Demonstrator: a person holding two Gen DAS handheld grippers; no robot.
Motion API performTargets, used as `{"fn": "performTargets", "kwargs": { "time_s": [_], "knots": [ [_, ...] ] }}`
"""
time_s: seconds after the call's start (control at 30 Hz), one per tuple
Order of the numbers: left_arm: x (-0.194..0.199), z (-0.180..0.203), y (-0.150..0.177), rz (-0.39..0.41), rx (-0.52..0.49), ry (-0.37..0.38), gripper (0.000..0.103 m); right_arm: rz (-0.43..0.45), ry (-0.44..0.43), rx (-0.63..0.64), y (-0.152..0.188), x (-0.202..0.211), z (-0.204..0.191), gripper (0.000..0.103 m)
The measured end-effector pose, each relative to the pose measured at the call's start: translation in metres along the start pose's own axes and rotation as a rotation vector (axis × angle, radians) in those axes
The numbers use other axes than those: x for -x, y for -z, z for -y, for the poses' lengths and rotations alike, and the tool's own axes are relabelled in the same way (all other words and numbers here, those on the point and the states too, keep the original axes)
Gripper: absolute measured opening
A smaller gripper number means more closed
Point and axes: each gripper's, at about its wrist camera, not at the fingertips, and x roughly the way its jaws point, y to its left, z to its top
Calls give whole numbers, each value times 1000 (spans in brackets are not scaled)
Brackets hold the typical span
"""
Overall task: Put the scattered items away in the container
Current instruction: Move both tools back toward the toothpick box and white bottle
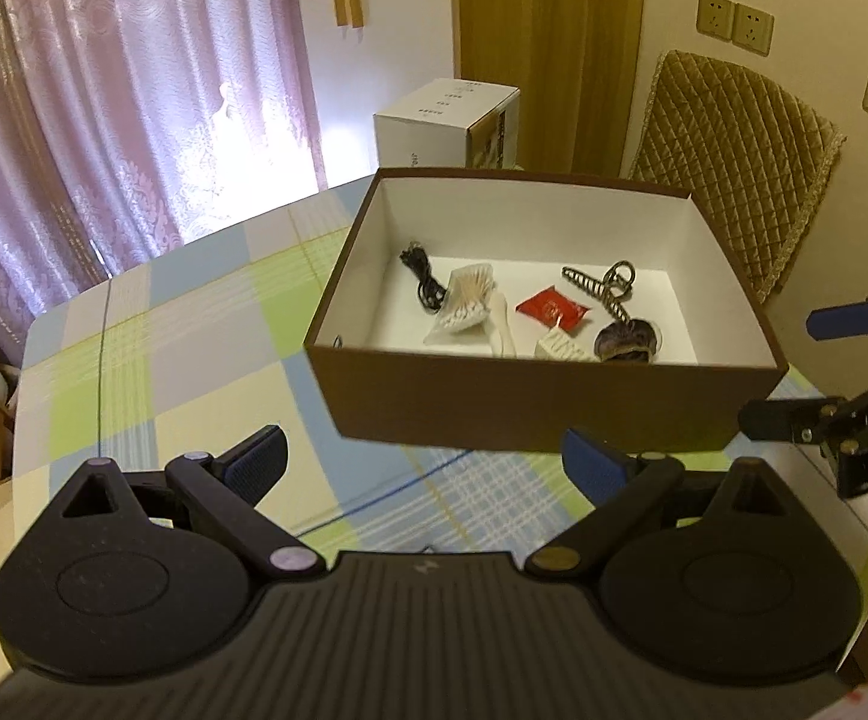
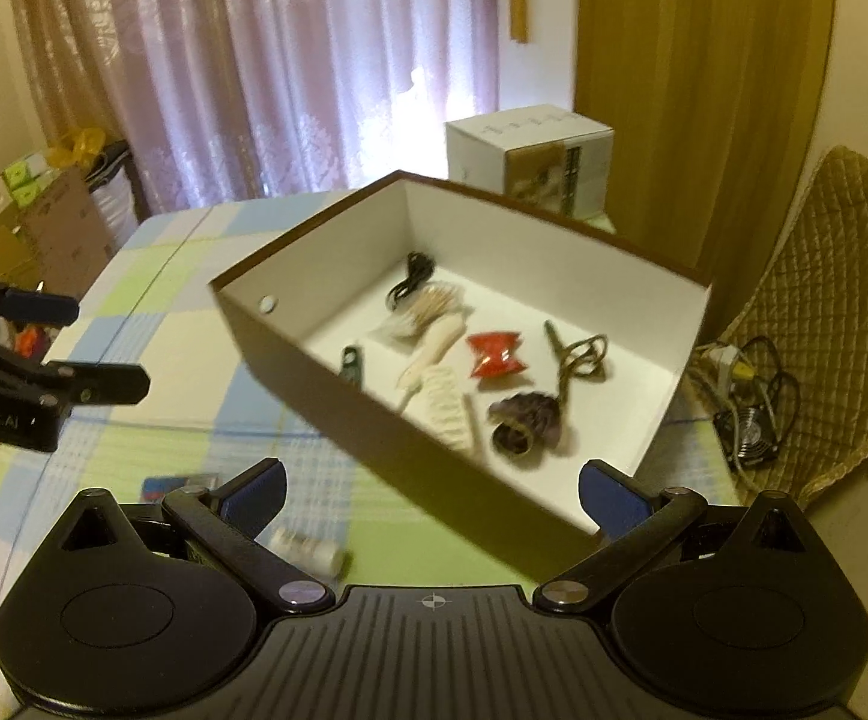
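We hold both tools wide open and empty above the checked tablecloth, the left gripper squared to the brown box, the right gripper near its corner. Inside lie a cable, cotton swabs, a red packet and a hair claw. One small white bottle remains on its side outside, long axis crosswise, likely our next pick.

Two wrist views — shared box, near.
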Motion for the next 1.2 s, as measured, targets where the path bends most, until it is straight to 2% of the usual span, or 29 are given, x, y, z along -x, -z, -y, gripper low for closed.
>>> {"fn": "performTargets", "kwargs": {
  "time_s": [0.27, 0.57, 0.87, 1.03, 1.2],
  "knots": [
    [9, -7, 28, -17, 39, -9, 96, -18, -50, 3, 32, -5, -19, 101],
    [-3, -10, 61, -69, 39, -60, 96, -88, -66, -3, 59, -26, -29, 101],
    [-20, -16, 90, -127, 34, -39, 96, -160, -50, -24, 77, -45, -27, 101],
    [-34, -17, 100, -151, -6, -5, 95, -202, -43, -31, 89, -55, -22, 101],
    [-54, -15, 106, -164, -109, 36, 95, -232, -30, -42, 97, -61, -15, 101]
  ]
}}
